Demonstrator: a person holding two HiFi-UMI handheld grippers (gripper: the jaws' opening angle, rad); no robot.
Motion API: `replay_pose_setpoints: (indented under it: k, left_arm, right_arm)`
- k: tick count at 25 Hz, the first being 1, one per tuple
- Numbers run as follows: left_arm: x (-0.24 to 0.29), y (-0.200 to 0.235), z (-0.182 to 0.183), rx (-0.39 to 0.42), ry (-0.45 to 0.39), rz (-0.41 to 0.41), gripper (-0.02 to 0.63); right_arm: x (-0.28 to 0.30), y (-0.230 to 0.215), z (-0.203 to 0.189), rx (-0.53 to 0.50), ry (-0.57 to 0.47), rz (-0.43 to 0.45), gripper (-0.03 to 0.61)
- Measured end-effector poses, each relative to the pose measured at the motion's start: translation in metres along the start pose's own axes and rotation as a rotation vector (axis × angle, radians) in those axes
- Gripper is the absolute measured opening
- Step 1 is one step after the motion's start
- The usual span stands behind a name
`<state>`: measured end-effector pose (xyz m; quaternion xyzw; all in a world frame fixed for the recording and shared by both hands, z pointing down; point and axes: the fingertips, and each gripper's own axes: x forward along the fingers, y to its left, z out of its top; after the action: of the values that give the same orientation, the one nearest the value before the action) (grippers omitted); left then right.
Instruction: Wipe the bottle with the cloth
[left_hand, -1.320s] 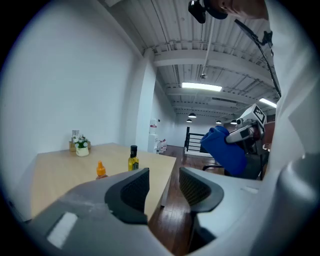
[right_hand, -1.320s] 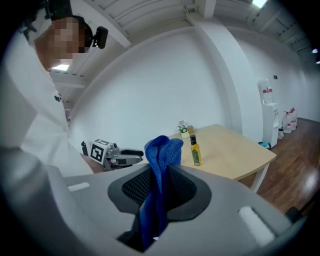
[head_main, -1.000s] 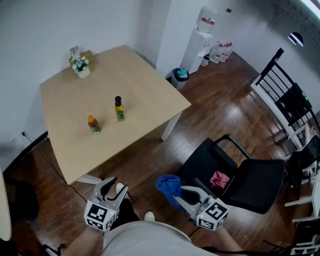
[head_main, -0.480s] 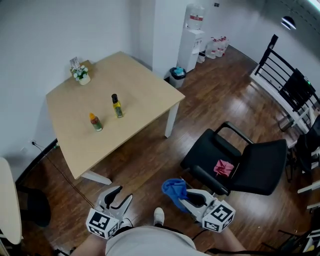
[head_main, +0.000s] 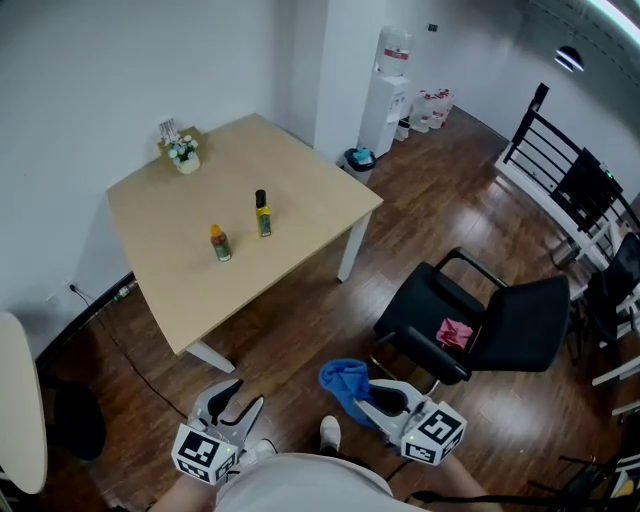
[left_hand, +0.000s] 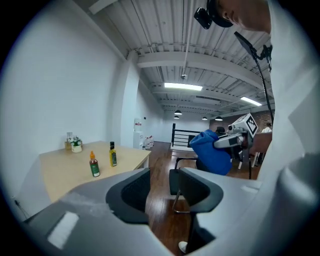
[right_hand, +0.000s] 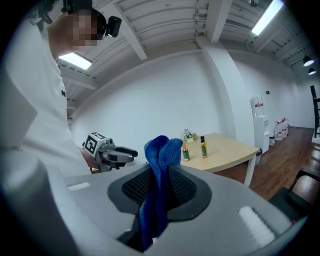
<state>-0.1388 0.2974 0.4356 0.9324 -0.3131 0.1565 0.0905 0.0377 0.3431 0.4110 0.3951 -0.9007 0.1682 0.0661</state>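
Two bottles stand on the light wooden table (head_main: 300, 190): a yellow-green one with a black cap (head_main: 262, 213) and a smaller one with an orange cap (head_main: 220, 243). Both grippers hang over the wooden floor, well short of the table. My right gripper (head_main: 365, 395) is shut on a blue cloth (head_main: 343, 378), which sticks up between its jaws (right_hand: 161, 150). My left gripper (head_main: 243, 393) is open; its jaws have just been closing a little, with nothing between them. From the left gripper (left_hand: 159, 175) the bottles (left_hand: 113, 154) show far off to the left.
A small flower pot (head_main: 184, 155) sits at the table's far corner. A black office chair (head_main: 490, 330) with a pink rag (head_main: 455, 332) on its seat stands to the right. A water dispenser (head_main: 390, 85) and a bin (head_main: 359, 160) stand by the far wall.
Both grippers have been carried across the floor, the cloth still held in the right one. In the head view the table and bottles have shifted right and the chair stands further from the right gripper.
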Motion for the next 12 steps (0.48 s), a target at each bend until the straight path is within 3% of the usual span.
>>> replay_pose_setpoints:
  k: [12]
  left_arm:
    - [-0.083, 0.040, -0.038, -0.020, -0.024, -0.010, 0.189]
  right_arm:
    - [0.044, 0.095, -0.001, -0.071, 0.018, -0.004, 0.086]
